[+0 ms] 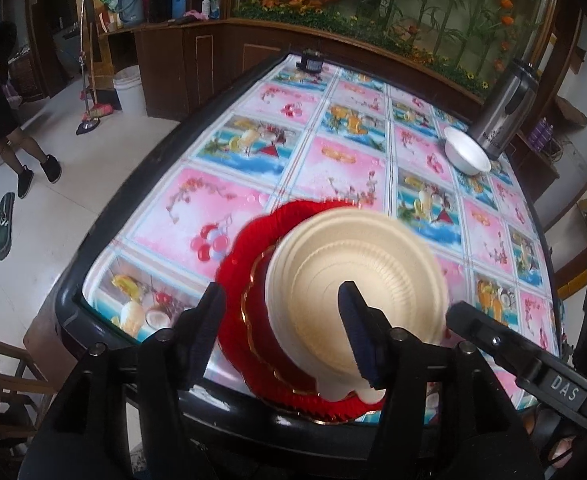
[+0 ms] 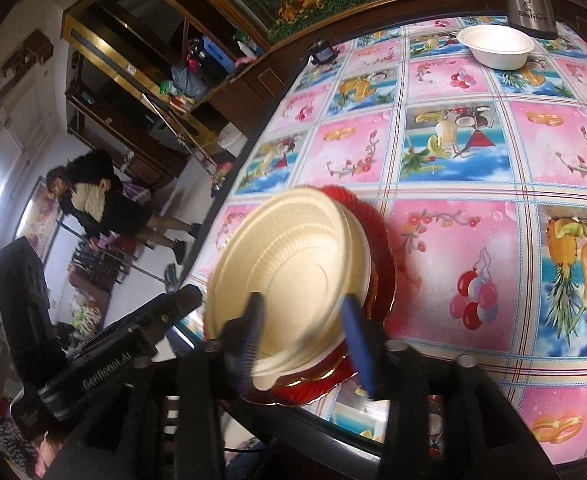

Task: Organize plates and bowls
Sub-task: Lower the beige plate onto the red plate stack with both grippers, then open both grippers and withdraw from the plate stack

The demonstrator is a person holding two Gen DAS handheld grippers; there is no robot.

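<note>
Cream plate (image 1: 353,280) stacked on red plate (image 1: 237,280) at table (image 1: 69,308) near edge. Left gripper (image 1: 281,320) and right gripper (image 2: 305,320) released, empty. Next, probably: white bowl (image 1: 467,152) at far edge.

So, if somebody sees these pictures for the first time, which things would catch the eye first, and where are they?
Probably the cream plate resting on the red scalloped plate at the near edge of the table, with both open grippers around it. Next, the bright tablecloth of pink and blue fruit squares covering the whole table. At the far right, a white bowl stands in front of a steel thermos.
</note>
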